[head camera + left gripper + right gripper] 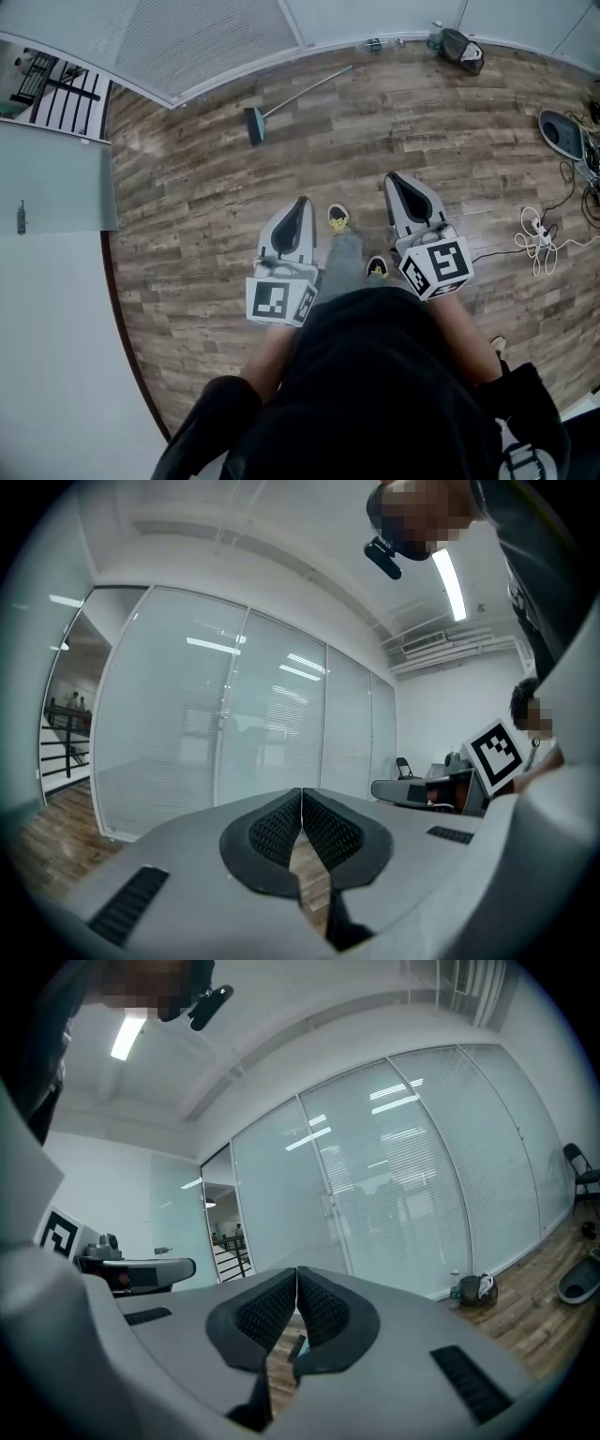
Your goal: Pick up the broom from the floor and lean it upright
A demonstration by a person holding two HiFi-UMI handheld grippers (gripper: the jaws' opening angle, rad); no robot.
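The broom (281, 103) lies flat on the wood floor near the glass wall, its teal head (254, 125) toward me and its grey handle running up and right. Both grippers are held level in front of my body, well short of it. My left gripper (302, 201) is shut with nothing in it; its dark pads (281, 825) meet. My right gripper (394, 176) is likewise shut and empty, pads (314, 1305) touching. Through the gap below the right jaws a bit of the teal broom head (296, 1345) shows on the floor.
A frosted glass wall (216, 37) runs along the far side, with a dark bag (462, 49) and bottles (375, 44) at its foot. Cables and a white power strip (536, 234) lie at the right. My feet in yellow shoes (338, 218) stand between the grippers.
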